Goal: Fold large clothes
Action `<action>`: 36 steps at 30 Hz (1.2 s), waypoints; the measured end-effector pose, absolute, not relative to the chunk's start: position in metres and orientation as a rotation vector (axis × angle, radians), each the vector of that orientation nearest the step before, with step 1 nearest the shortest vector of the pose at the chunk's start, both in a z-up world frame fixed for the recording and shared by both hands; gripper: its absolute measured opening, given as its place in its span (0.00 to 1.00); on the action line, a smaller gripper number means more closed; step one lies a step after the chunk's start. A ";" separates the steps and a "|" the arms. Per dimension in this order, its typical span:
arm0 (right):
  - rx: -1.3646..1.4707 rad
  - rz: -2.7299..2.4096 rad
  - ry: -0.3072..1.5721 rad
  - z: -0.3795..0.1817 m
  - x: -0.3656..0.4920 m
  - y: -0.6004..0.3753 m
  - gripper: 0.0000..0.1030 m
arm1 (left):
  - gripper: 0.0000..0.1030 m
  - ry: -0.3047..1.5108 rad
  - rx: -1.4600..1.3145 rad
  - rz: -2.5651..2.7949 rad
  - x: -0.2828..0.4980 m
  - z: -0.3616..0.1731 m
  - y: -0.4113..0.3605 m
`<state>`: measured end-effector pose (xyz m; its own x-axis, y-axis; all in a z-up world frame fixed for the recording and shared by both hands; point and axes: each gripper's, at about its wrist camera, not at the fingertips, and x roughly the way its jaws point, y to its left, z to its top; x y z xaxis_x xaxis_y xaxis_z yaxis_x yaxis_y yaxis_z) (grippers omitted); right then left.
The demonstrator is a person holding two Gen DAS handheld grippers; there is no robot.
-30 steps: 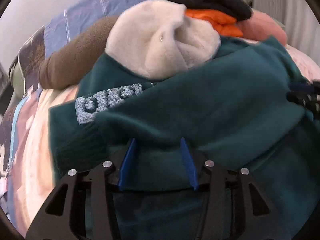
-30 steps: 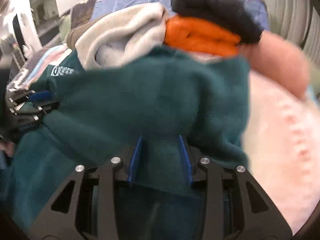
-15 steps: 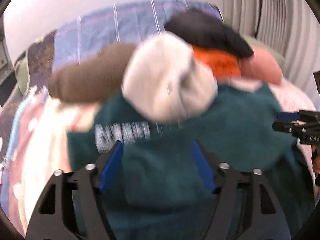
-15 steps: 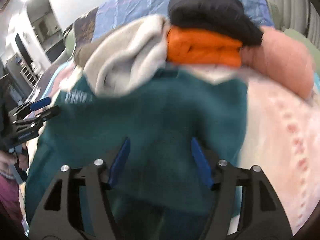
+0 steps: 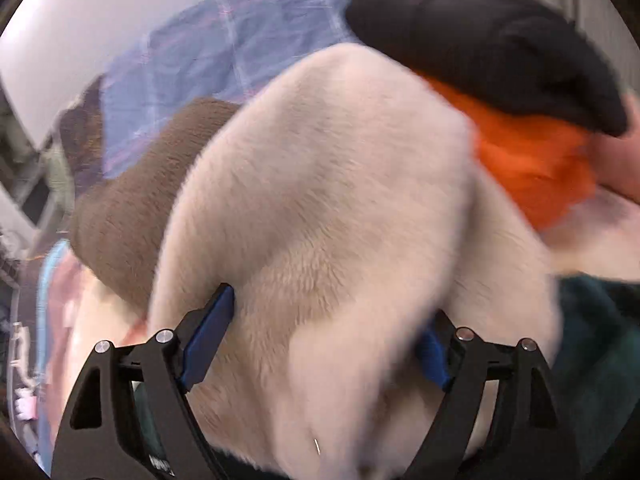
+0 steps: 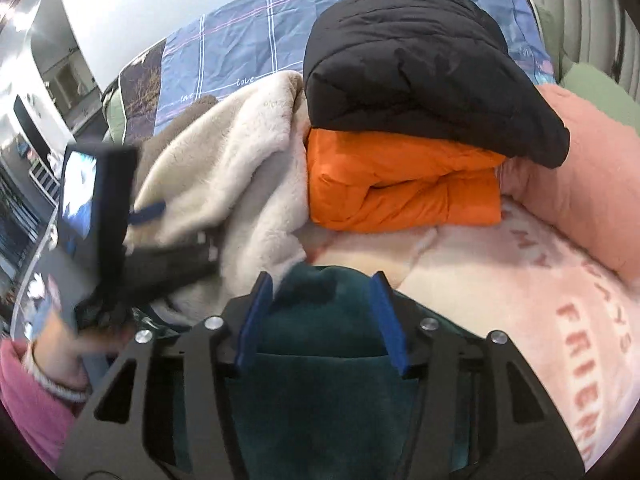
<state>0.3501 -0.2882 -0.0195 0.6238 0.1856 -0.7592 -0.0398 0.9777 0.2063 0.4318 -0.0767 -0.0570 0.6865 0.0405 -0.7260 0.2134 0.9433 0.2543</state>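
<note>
A cream fleece garment [image 5: 320, 200] fills the left wrist view, lying bunched on the bed. My left gripper [image 5: 320, 346] has pushed into it with its jaws wide, and fleece bulges between the blue pads [image 5: 208, 340] without being squeezed. A teal sweatshirt [image 6: 320, 360] lies under my right gripper [image 6: 322, 320]. Its jaws are closing, and a hump of teal cloth rises between them, touching both pads. In the right wrist view the cream fleece [image 6: 240, 184] lies at left, with one of the left gripper's blue fingers [image 6: 149, 211] on it, held by a hand [image 6: 60, 360] in a pink sleeve.
A folded black puffer jacket [image 6: 420, 72] sits on a folded orange jacket [image 6: 400, 184] behind the teal sweatshirt. A brown fleece [image 5: 140, 208] lies left of the cream one. A pink lettered blanket [image 6: 520, 300] covers the bed; a blue checked sheet [image 6: 240, 40] lies behind.
Both grippers opened and let go of the teal fold. The left one swung forward into the cream fleece. The right one moved to the sweatshirt's far edge, its jaws narrowing again.
</note>
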 end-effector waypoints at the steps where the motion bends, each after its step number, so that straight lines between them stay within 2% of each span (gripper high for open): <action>1: 0.163 0.128 0.886 -0.022 0.350 -0.290 0.54 | 0.59 0.774 0.288 -0.102 0.432 -0.048 -0.070; 2: 0.156 0.130 0.884 -0.024 0.351 -0.292 0.54 | 0.31 0.747 0.242 -0.122 0.431 -0.040 -0.062; 3: 0.154 0.137 0.883 -0.026 0.352 -0.294 0.55 | 0.11 0.732 0.194 -0.147 0.431 -0.030 -0.050; 8: 0.197 0.179 0.876 -0.031 0.366 -0.299 0.59 | 0.10 0.663 0.007 -0.178 0.412 0.009 0.022; 10: 0.254 0.222 0.885 -0.031 0.374 -0.294 0.62 | 0.10 0.644 0.011 -0.180 0.396 0.011 0.037; 11: 0.264 0.230 0.884 -0.030 0.377 -0.292 0.63 | 0.03 0.628 0.030 -0.165 0.390 0.011 0.040; 12: 0.261 0.223 0.879 -0.028 0.379 -0.288 0.64 | 0.03 0.607 0.062 -0.140 0.381 0.011 0.041; 18: 0.072 0.197 0.837 -0.021 0.413 -0.230 0.63 | 0.03 0.656 0.008 -0.162 0.392 0.005 0.065; 19: 0.052 0.179 0.848 -0.023 0.426 -0.220 0.59 | 0.05 0.652 -0.032 -0.213 0.394 0.007 0.062; 20: 0.057 0.178 0.853 -0.025 0.437 -0.214 0.58 | 0.20 0.648 -0.055 -0.256 0.392 0.006 0.056; 21: 0.064 0.181 0.857 -0.026 0.445 -0.210 0.57 | 0.48 0.641 -0.069 -0.300 0.392 0.007 0.050; 23: 0.084 0.179 0.868 -0.030 0.469 -0.200 0.57 | 0.71 0.606 -0.041 -0.338 0.396 0.009 0.031; 26: 0.101 0.108 0.883 -0.042 0.503 -0.195 0.59 | 0.71 0.630 0.049 -0.311 0.425 0.002 0.004; 27: 0.100 0.088 0.888 -0.046 0.509 -0.195 0.58 | 0.67 0.653 0.059 -0.292 0.437 -0.002 -0.001; 28: 0.093 0.064 0.896 -0.051 0.518 -0.194 0.40 | 0.58 0.674 0.073 -0.252 0.452 -0.007 -0.004; 29: 0.078 0.041 0.898 -0.055 0.523 -0.194 0.21 | 0.27 0.691 0.072 -0.243 0.463 -0.010 -0.005; 30: 0.074 0.024 0.896 -0.057 0.525 -0.198 0.12 | 0.13 0.707 0.056 -0.248 0.468 -0.012 -0.003; 32: 0.136 0.051 0.840 -0.050 0.516 -0.209 0.10 | 0.08 0.669 0.003 -0.259 0.467 -0.004 0.008; 36: 0.198 0.101 0.686 -0.011 0.459 -0.245 0.07 | 0.06 0.548 0.017 -0.282 0.425 0.022 0.025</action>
<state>0.4587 -0.2449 -0.0110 0.7697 0.1572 -0.6188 -0.0272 0.9764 0.2143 0.4248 0.0251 0.0224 0.8160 -0.2604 -0.5161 0.2694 0.9612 -0.0591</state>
